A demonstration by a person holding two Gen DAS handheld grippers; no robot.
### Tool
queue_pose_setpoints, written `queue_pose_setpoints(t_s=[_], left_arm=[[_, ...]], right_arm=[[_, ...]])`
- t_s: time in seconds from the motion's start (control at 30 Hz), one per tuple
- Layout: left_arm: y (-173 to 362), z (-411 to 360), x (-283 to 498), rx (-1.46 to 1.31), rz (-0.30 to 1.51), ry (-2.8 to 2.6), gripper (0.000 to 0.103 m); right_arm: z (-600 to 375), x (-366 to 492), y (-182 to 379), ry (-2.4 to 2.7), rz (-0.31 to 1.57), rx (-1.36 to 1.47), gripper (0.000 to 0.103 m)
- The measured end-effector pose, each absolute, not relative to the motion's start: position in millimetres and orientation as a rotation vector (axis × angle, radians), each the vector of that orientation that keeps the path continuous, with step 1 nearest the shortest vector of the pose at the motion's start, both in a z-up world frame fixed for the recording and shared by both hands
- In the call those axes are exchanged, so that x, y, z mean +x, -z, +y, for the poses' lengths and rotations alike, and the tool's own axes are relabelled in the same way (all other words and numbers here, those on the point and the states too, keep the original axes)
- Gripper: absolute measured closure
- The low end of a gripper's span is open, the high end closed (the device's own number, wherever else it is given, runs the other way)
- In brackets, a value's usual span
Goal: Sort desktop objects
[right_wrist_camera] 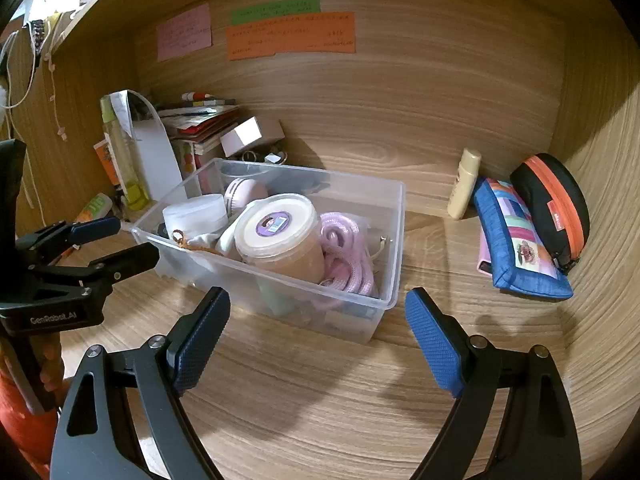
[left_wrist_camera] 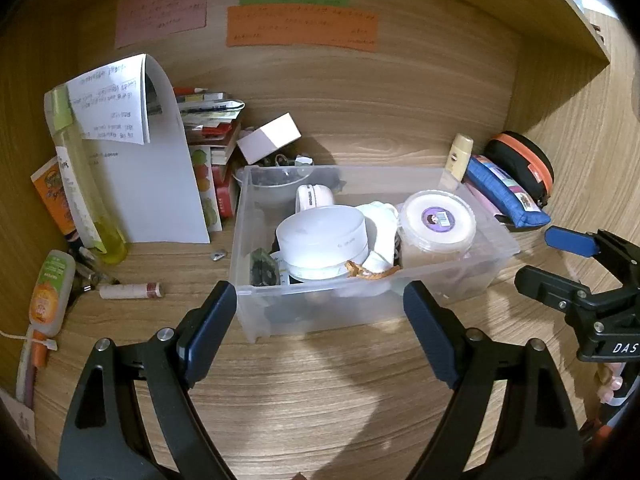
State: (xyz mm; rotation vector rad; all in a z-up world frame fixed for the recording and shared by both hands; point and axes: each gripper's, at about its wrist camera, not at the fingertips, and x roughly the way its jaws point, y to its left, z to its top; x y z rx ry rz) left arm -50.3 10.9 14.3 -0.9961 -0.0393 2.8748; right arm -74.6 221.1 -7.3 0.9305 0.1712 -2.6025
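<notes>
A clear plastic bin (left_wrist_camera: 360,169) (right_wrist_camera: 394,240) stands mid-desk. It holds a white round container (left_wrist_camera: 320,236), a lidded tub with a purple label (left_wrist_camera: 436,220) (right_wrist_camera: 276,224), a pink cord (right_wrist_camera: 344,248) and other small items. My left gripper (left_wrist_camera: 320,316) is open just short of the bin's near wall, nothing between its fingers. My right gripper (right_wrist_camera: 318,324) is open before the bin's right corner, also holding nothing. Each gripper shows in the other's view, the right gripper (left_wrist_camera: 550,264) at the right and the left gripper (right_wrist_camera: 116,244) at the left.
Right of the bin lie a blue pouch (right_wrist_camera: 516,240), a black-and-orange zip case (right_wrist_camera: 556,200) and a cream bottle (right_wrist_camera: 464,188). Left of it are a lip-balm tube (left_wrist_camera: 130,291), a yellow bottle (left_wrist_camera: 80,184), a white paper sheet (left_wrist_camera: 160,184), a white box (left_wrist_camera: 268,138) and stacked booklets (left_wrist_camera: 212,120). Wooden walls enclose the desk.
</notes>
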Motion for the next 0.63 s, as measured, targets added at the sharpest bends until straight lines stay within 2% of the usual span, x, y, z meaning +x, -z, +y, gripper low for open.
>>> queue_pose_setpoints(t_s=[0.63], left_arm=[[-14.3,13.9,-52.3,-0.992,-0.01,-2.875,0.017]], right_arm=[[219.8,-74.8,11.2,2.59,0.174,0.944,0.015]])
